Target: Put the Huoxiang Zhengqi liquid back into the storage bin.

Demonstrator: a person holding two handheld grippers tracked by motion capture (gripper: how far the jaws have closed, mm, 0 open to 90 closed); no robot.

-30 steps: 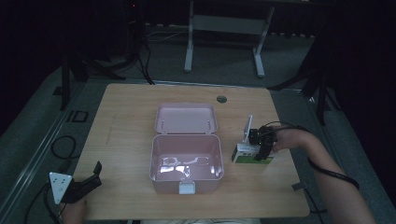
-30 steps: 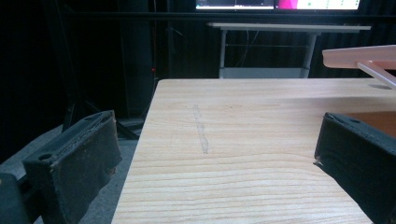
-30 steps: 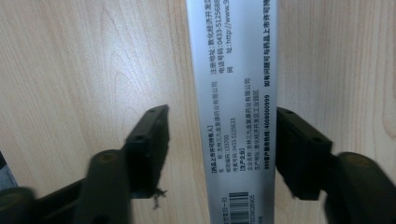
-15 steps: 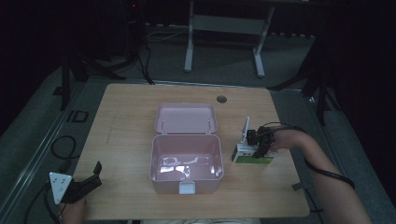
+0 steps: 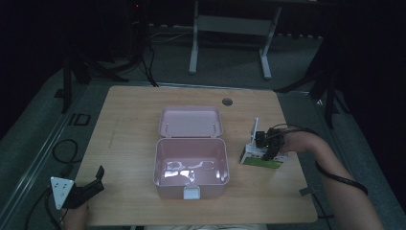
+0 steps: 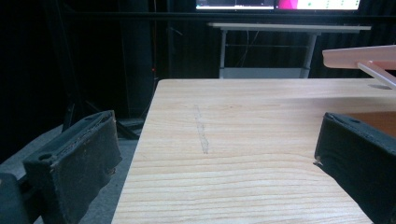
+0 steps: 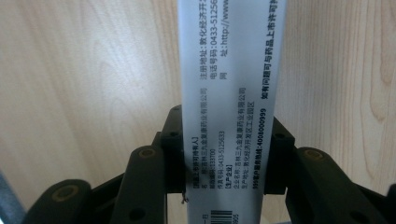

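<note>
Right hand-held gripper (image 5: 266,146) you've clamped on the medicine box (image 7: 229,93), just right of the open pink case (image 5: 190,163); left hand-held gripper (image 5: 88,187) idles, jaws apart.

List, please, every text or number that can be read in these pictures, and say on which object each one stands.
On the white side of the box, clamped by the right hand-held gripper:
"0433-5125633"
"4008000999"
"http://www" (cut off at the picture's edge)
Several lines of Chinese print and a barcode stand there too; most are too small for me to read surely.
The pink case shows no text. The screens behind the table are too blurred to read.
</note>
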